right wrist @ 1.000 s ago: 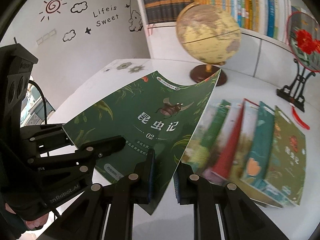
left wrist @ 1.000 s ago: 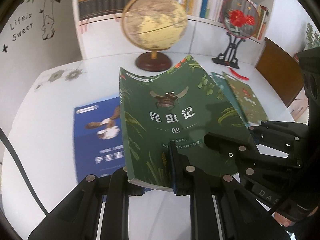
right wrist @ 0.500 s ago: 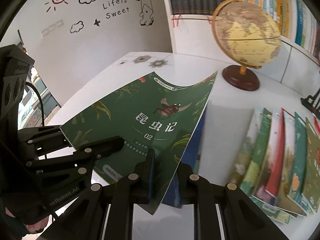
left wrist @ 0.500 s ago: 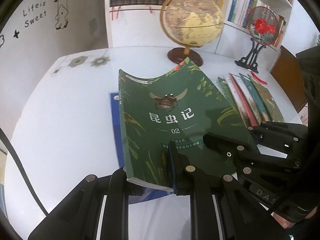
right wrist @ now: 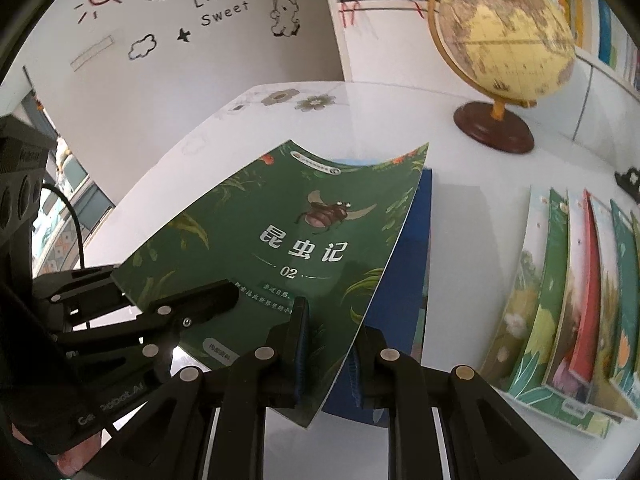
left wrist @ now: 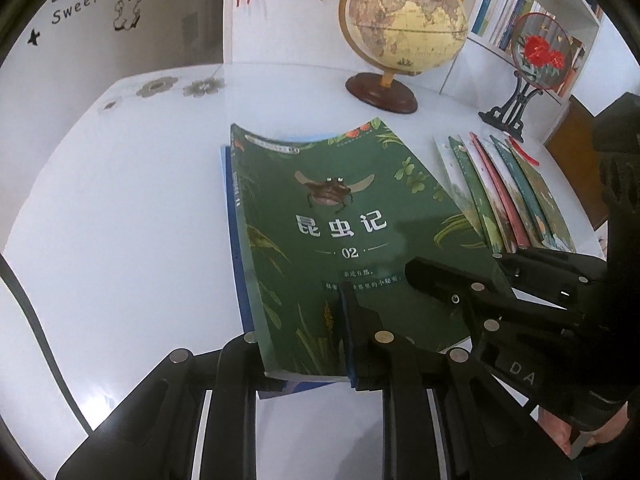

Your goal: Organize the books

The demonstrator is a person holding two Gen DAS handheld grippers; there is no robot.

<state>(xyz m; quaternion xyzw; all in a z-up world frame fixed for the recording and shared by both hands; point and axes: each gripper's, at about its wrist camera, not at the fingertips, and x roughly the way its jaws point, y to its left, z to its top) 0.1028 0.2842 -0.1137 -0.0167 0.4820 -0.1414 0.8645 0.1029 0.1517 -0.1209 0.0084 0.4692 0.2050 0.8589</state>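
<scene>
So the left gripper (left wrist: 304,344) had the green insect book (left wrist: 344,240) by its near edge, jaws just easing open with the cover between them. Book sat over a blue book (left wrist: 236,256) on the white table (left wrist: 120,220). The right gripper (right wrist: 328,356) was clamped tight on its other near corner. Further right, a fanned row of books (right wrist: 580,312) lay flat.

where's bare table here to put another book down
Widest free patch: white table left of the green book, toward the flower decals. A narrower strip lies between that book and the globe. Right side is crowded by the fanned row of books.
</scene>
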